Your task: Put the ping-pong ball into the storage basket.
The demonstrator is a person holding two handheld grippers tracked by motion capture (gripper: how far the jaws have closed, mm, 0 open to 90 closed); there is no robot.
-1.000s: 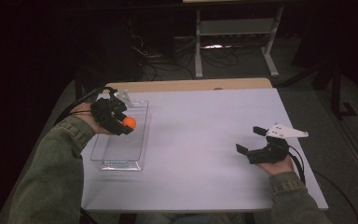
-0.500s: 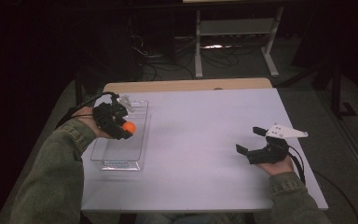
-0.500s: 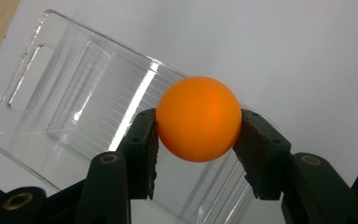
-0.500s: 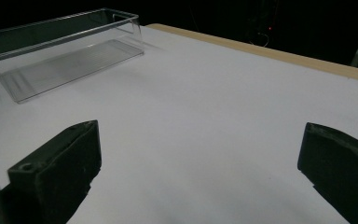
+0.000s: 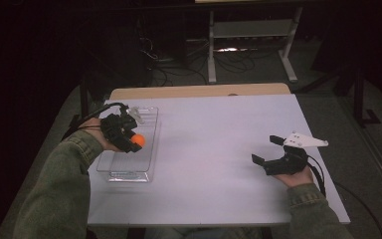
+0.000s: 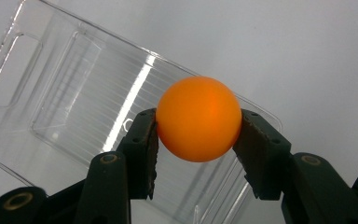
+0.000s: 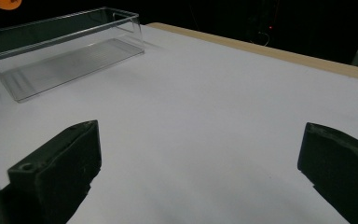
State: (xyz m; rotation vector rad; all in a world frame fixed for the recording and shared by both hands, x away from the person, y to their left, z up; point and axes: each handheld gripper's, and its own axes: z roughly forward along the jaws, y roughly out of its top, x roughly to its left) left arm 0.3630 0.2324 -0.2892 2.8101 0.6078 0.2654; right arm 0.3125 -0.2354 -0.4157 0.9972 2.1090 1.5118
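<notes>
High view: I see my left gripper (image 5: 135,143) clamped on the orange ball (image 5: 138,141), above the clear tray (image 5: 148,149); right gripper (image 5: 265,152) well right of the tray, jaws wide apart, holding nothing

Left gripper view: both pads pressed on the ball (image 6: 198,118), tray (image 6: 51,84) below

Right gripper view: jaws spread, nothing between; tray (image 7: 70,44) far off, upper left

Left black two-jaw tool (image 5: 132,142): jaws pressed against both sides of a small smooth orange ball (image 6: 198,118), tool tilted downward, green-sleeved left forearm (image 5: 59,184) reaching in from bottom left. Right black two-jaw tool (image 5: 266,154): jaws spread wide with nothing between them, held low at right, pointing left
</notes>
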